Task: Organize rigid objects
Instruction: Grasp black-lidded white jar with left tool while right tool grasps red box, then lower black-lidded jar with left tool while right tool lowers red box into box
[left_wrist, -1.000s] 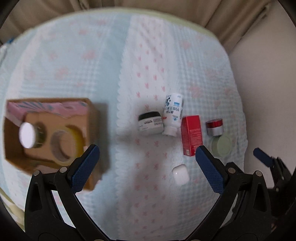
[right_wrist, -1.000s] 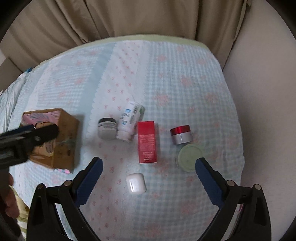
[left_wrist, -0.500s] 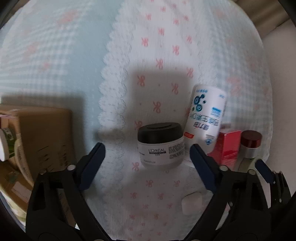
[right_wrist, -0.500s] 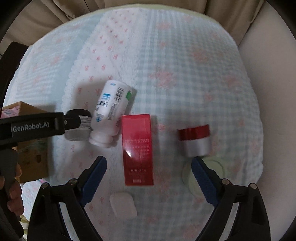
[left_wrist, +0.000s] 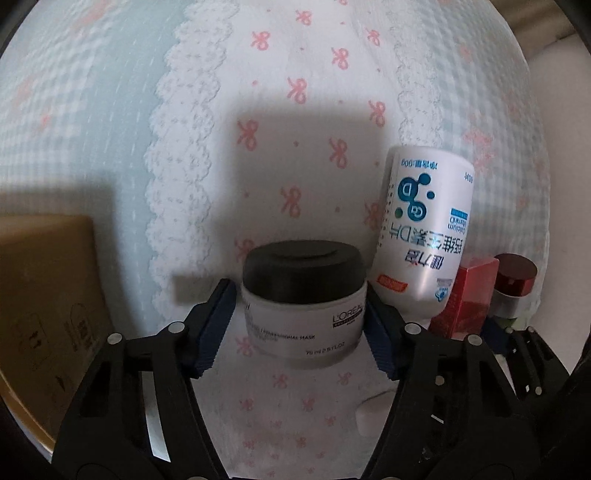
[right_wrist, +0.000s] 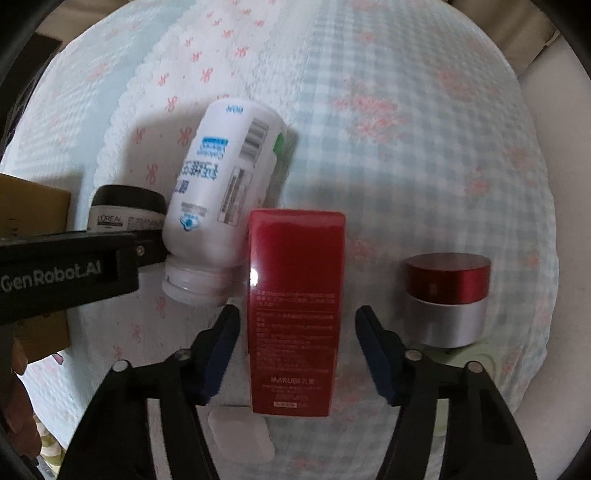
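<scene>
A white L'Oreal jar with a black lid (left_wrist: 303, 306) stands on the patterned cloth between the fingers of my left gripper (left_wrist: 297, 328), which is open around it; it also shows in the right wrist view (right_wrist: 127, 208). A white bottle (left_wrist: 424, 236) lies on its side beside it (right_wrist: 225, 184). A red box (right_wrist: 295, 310) lies flat between the open fingers of my right gripper (right_wrist: 295, 347). A red-lidded silver jar (right_wrist: 447, 299) stands to the right.
A brown cardboard box (left_wrist: 44, 314) stands at the left. A small white case (right_wrist: 240, 432) lies by the right gripper's left finger. A pale green lid (right_wrist: 465, 354) lies under the silver jar's near side. The cloth's edge falls off at right.
Both grippers have moved forward and down. The left now has its fingers on either side of the L'Oreal jar; the right now has its fingers on either side of the red box. Both have narrowed.
</scene>
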